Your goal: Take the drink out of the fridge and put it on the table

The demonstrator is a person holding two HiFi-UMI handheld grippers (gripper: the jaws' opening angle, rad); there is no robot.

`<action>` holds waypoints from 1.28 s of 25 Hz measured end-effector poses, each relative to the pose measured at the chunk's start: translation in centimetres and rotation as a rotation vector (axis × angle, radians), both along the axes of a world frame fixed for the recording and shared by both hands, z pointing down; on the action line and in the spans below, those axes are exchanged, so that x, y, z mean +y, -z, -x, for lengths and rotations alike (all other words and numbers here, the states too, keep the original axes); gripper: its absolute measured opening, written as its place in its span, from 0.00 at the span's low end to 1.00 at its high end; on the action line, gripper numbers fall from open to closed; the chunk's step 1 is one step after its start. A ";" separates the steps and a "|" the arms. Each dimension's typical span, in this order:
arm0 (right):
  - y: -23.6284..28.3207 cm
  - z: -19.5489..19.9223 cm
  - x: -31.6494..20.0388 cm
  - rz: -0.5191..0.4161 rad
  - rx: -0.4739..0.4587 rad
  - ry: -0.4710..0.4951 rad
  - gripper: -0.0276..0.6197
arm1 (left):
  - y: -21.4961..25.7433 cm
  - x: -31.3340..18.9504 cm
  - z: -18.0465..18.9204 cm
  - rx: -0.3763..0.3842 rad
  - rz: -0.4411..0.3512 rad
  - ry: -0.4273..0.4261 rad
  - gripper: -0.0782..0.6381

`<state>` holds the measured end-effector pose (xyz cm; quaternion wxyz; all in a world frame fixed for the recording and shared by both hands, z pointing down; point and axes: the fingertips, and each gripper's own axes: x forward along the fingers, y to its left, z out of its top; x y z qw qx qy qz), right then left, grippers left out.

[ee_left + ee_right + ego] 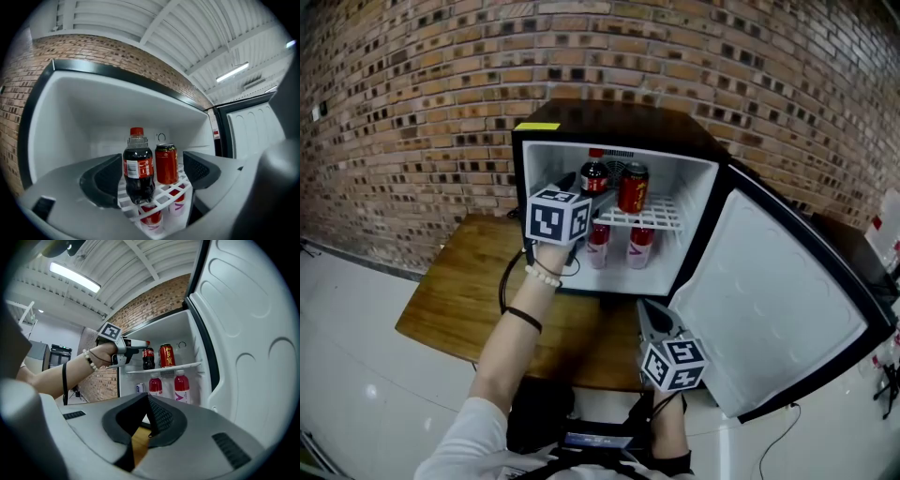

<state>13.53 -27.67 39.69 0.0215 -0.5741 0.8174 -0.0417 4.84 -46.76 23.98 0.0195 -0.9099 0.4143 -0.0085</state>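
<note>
A small cola bottle (594, 175) with a red cap stands on the fridge's upper wire shelf (661, 217), with a red can (633, 187) to its right. My left gripper (574, 187) reaches into the fridge at that shelf. Its jaws stand wide open, and the cola bottle (138, 168) stands just ahead between them, with neither pad touching it. The red can (166, 163) is beside the bottle. My right gripper (654, 319) hangs low in front of the fridge over the table, shut and empty (148, 401).
The black mini fridge (609, 122) sits on a wooden table (469, 291) against a brick wall. Its door (769, 300) swings wide to the right. Two pink bottles (598, 242) (641, 246) stand on the lower level, with a blue can (139, 388) at their left.
</note>
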 end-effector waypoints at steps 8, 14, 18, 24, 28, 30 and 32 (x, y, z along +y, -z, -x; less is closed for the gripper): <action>-0.2 0.1 -0.2 0.002 0.005 0.009 0.06 | 0.1 -4.7 -0.7 -0.041 0.041 0.073 0.68; -0.2 -0.5 -0.3 0.004 -0.002 0.000 0.06 | -0.2 -6.0 -1.3 -0.060 0.049 0.076 0.64; 0.0 -0.5 -0.4 0.000 -0.010 0.001 0.06 | -0.2 -6.0 -1.7 -0.108 0.033 0.071 0.55; 0.2 -0.5 -0.5 -0.001 -0.016 0.004 0.06 | 0.0 -5.9 -1.7 -0.093 0.044 0.047 0.53; 0.3 -0.3 -0.4 -0.001 -0.015 0.008 0.06 | 0.9 -3.9 -2.1 -0.077 0.005 0.012 0.53; 0.4 -0.1 -0.3 -0.003 -0.015 0.014 0.06 | 1.5 -2.8 -2.1 -0.073 -0.005 -0.001 0.53; 0.7 0.1 -0.3 -0.007 -0.014 0.021 0.06 | 1.7 -1.7 -2.0 -0.069 -0.005 -0.012 0.53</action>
